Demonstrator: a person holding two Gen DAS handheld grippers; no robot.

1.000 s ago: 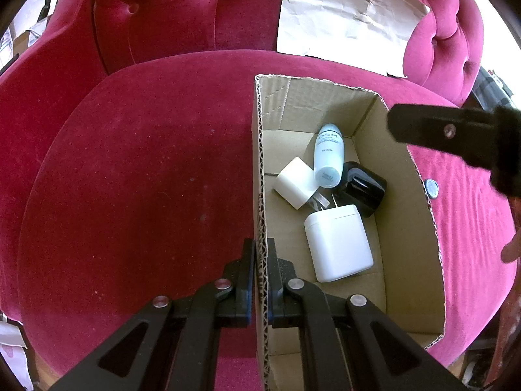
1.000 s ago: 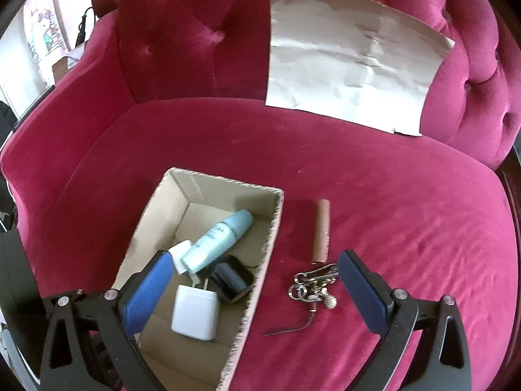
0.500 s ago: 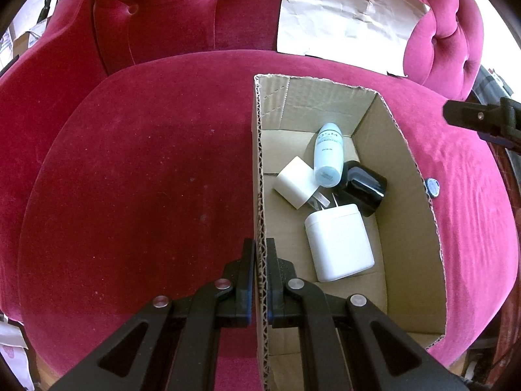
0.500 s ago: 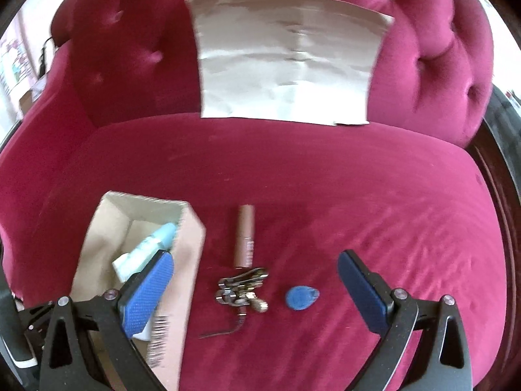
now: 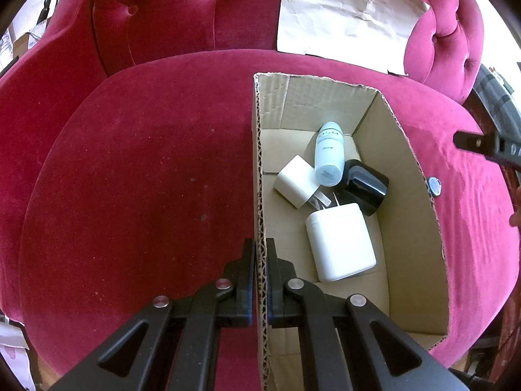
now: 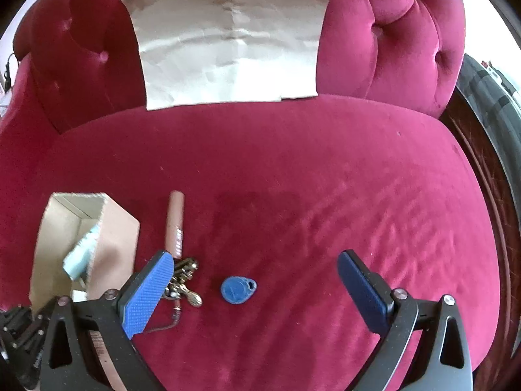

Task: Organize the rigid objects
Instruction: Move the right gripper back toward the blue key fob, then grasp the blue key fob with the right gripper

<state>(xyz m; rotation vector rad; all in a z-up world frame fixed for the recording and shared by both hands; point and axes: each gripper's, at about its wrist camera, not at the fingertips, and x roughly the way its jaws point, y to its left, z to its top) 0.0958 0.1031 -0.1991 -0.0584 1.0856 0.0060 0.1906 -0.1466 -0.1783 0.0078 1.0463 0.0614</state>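
A: Left wrist view first?
B: The left gripper (image 5: 259, 254) is clamped on the near wall of the box (image 5: 420, 176), steadying it on the sofa (image 5: 146, 179). Inside lie a bottle (image 5: 329, 153), two white chargers (image 5: 340, 241) and a black one (image 5: 366, 185).
A: And the right wrist view?
B: The right gripper (image 6: 254, 280) hangs wide open above the blue tag (image 6: 238, 289), which lies between its fingers. Keys (image 6: 182, 280) and a tube (image 6: 175, 224) lie beside the box.
A: Advice?
B: Probably the tag is next: lower straight, centre it, keep the left finger off the keys, and close gently because it is flat.
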